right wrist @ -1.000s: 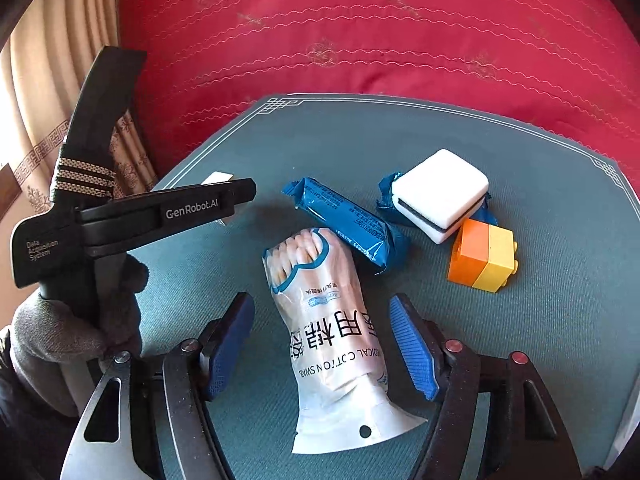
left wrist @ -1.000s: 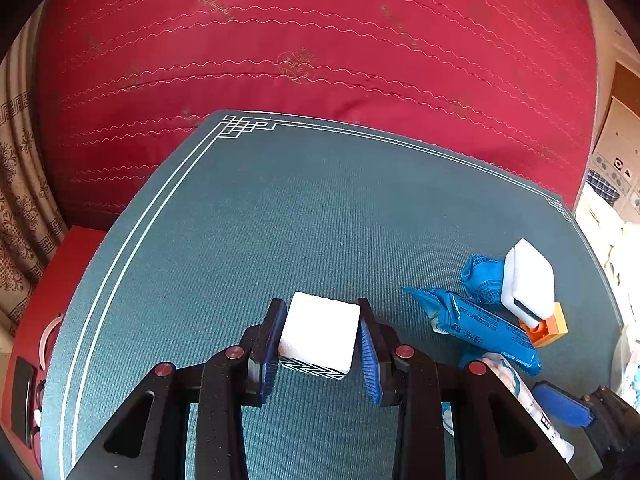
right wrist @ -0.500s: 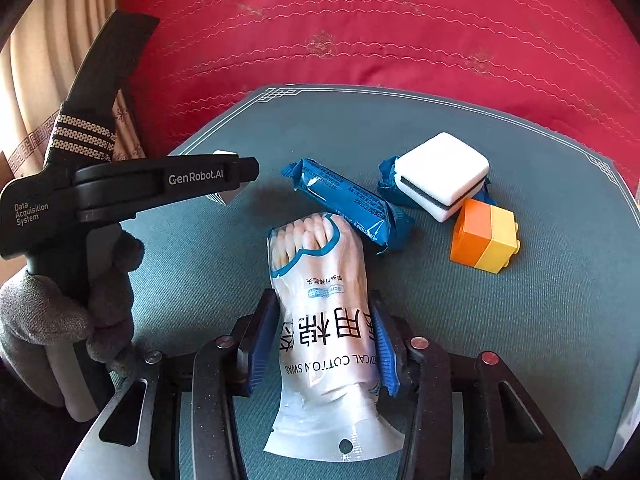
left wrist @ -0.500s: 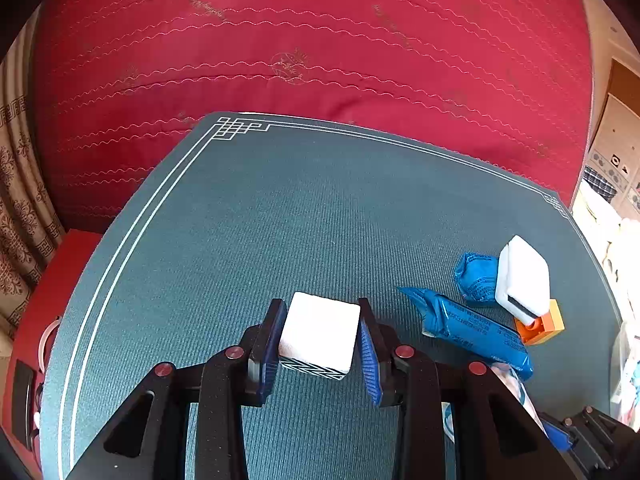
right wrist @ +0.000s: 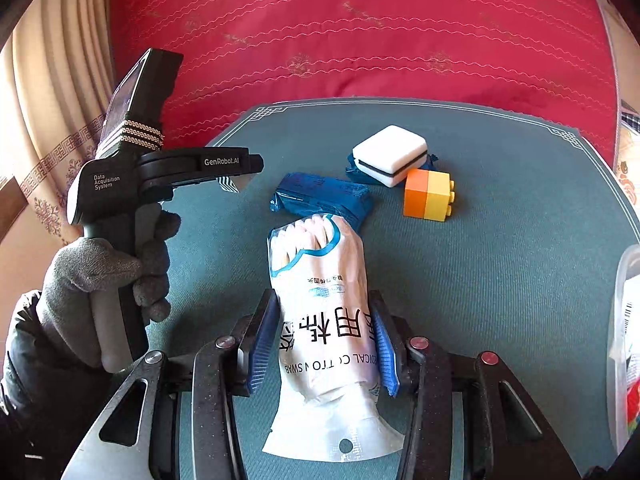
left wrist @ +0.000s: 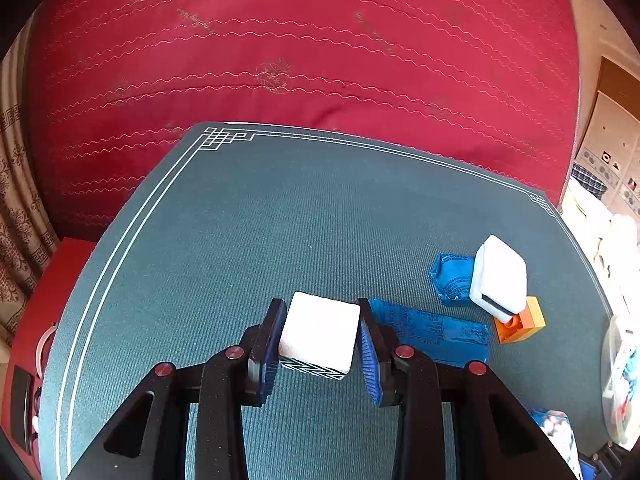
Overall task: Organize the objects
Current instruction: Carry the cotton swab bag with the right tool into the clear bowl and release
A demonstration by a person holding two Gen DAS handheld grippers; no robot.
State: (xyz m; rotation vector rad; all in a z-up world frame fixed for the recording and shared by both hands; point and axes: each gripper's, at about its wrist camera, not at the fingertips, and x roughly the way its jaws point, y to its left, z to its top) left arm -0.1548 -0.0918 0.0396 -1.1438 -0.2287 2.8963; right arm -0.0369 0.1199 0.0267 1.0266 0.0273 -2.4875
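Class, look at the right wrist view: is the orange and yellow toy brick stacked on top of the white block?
No, the orange and yellow toy brick sits on the green mat beside the white block, not on it.

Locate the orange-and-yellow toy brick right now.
Right wrist view: the orange-and-yellow plastic toy brick sits on the teal mat, right of centre, just right of the white block with a black band.

Red quilted bedspread [left wrist: 304, 60] behind — patterned curtain [right wrist: 48, 120] left, sunlit.

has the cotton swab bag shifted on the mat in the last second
Yes. The cotton swab bag, now pinched in the right claw, has slid toward the blue packet and overlaps its near edge.
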